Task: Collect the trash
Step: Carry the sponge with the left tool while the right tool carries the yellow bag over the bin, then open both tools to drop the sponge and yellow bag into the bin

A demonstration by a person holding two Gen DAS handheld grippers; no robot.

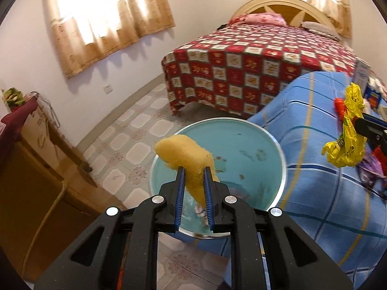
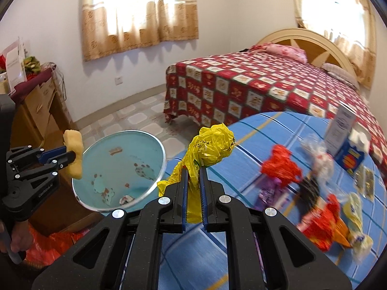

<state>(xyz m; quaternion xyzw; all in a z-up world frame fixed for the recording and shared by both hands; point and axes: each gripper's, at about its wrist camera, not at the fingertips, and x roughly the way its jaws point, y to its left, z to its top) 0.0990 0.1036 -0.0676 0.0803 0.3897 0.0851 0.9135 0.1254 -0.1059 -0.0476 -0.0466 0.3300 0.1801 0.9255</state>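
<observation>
My left gripper (image 1: 193,169) is shut on a yellow sponge (image 1: 186,154) and holds it over the near rim of the light-blue trash bin (image 1: 241,142). From the right wrist the same left gripper (image 2: 72,155) and sponge (image 2: 73,154) show at the bin's left side. My right gripper (image 2: 193,166) is shut on a crumpled yellow plastic bag (image 2: 212,147), held above the edge of the blue checked table cover (image 2: 254,212), just right of the bin (image 2: 121,169). That bag (image 1: 348,135) also hangs at the right in the left wrist view.
Red, purple, clear and orange wrappers (image 2: 283,169) and a blue carton (image 2: 350,159) lie on the blue cover. A bed with a red checked spread (image 1: 254,72) stands behind. A wooden cabinet (image 1: 41,176) is on the left. A few scraps lie in the bin's bottom.
</observation>
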